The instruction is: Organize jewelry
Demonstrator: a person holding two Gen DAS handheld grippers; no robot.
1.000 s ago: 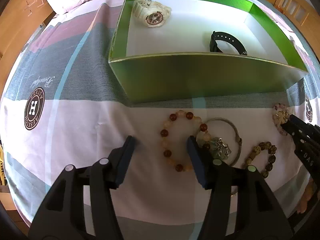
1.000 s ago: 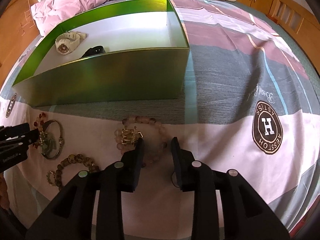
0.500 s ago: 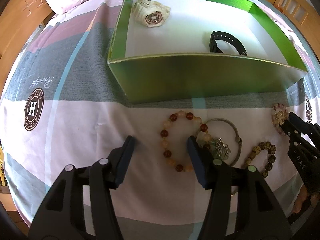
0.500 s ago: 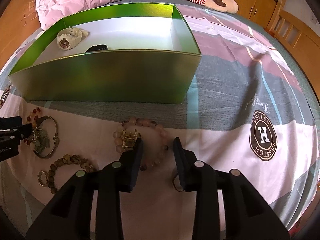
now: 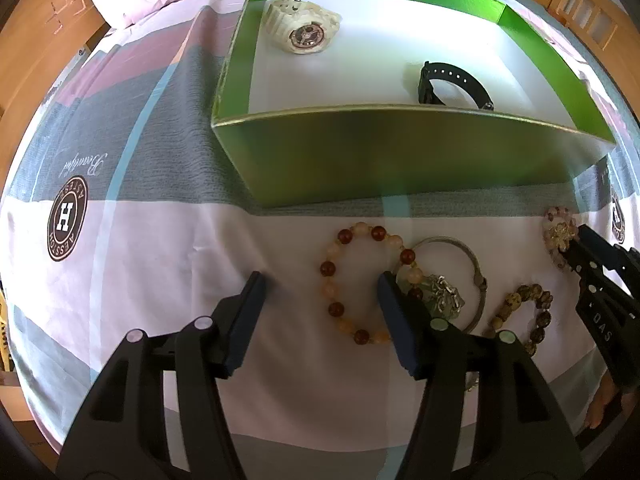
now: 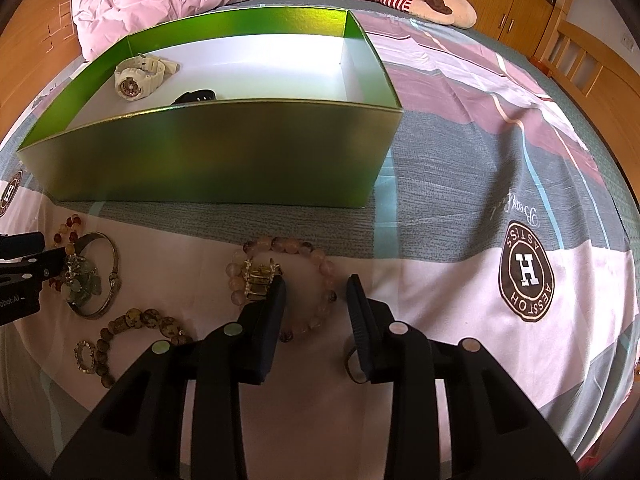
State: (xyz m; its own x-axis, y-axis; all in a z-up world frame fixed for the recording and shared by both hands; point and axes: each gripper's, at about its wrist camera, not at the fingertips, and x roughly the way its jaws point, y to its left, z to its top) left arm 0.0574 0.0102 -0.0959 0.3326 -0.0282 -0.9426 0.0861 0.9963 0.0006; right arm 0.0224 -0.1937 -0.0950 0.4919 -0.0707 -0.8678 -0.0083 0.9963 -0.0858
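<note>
- The right gripper (image 6: pixel 314 294) hovers over the pink beaded bracelet (image 6: pixel 316 258), which lies on the bedsheet (image 6: pixel 460 216) just in front of the green box (image 6: pixel 208 152); its fingers stand narrow, astride the bracelet's right arc, not pressing.
- To do this well, I judge it should sink until both pads flank the beads, close gently, then lift clear of the box's near wall.
- The bracelet is a loop of translucent pink beads with a gold charm (image 6: pixel 260 278) on its left.
- The left gripper (image 5: pixel 320 286), half-open and empty, waits over the amber-and-red bracelet (image 5: pixel 362 282), also in front of the box.
</note>
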